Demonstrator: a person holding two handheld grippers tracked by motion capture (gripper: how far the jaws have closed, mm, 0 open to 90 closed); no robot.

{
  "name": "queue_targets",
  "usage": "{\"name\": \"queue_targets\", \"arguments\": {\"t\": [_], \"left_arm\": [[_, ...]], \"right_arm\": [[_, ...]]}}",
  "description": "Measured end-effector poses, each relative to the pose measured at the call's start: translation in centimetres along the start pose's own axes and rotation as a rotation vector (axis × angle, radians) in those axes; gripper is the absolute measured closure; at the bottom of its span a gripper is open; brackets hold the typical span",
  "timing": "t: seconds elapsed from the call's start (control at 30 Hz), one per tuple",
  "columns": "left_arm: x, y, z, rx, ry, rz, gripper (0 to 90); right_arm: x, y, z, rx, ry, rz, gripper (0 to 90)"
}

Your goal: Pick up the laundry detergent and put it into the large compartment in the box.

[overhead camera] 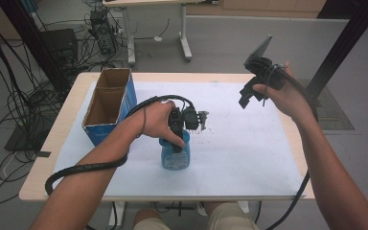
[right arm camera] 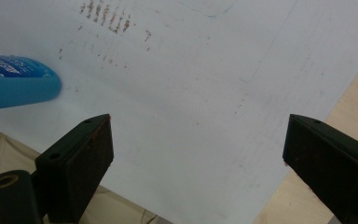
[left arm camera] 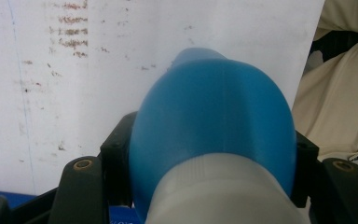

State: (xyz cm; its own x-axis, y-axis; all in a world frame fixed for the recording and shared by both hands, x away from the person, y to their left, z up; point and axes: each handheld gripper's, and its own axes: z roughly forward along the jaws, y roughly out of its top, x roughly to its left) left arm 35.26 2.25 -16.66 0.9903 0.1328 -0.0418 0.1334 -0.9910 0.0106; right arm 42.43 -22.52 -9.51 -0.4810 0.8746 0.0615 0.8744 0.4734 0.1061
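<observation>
open sheet (overhead camera: 249, 153) right of bottle (overhead camera: 176, 154); box (overhead camera: 109, 103) leftward

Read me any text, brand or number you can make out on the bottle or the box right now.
Nothing reads clearly enough to quote.
Blue bottle: printed label on its side, with white and red marks in the right gripper view; too blurred to read.
Cardboard box: blue outer wall, no legible print.
White sheet: brownish smudged rows, stains rather than letters.

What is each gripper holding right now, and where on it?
The left gripper is shut on the blue plastic bottle, jaws clamping its body on opposite sides just above the white cap. The right gripper holds nothing, jaws open.
</observation>
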Motion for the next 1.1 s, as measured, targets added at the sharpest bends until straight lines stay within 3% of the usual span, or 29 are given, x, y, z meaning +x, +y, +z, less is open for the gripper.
{"name": "queue_targets", "arguments": {"t": [1.1], "left_arm": [[0.08, 0.32, -0.02, 0.014, -0.001, 0.002, 37.8]], "right_arm": [[-0.05, -0.11, 0.03, -0.006, 0.000, -0.002, 8.9]]}}
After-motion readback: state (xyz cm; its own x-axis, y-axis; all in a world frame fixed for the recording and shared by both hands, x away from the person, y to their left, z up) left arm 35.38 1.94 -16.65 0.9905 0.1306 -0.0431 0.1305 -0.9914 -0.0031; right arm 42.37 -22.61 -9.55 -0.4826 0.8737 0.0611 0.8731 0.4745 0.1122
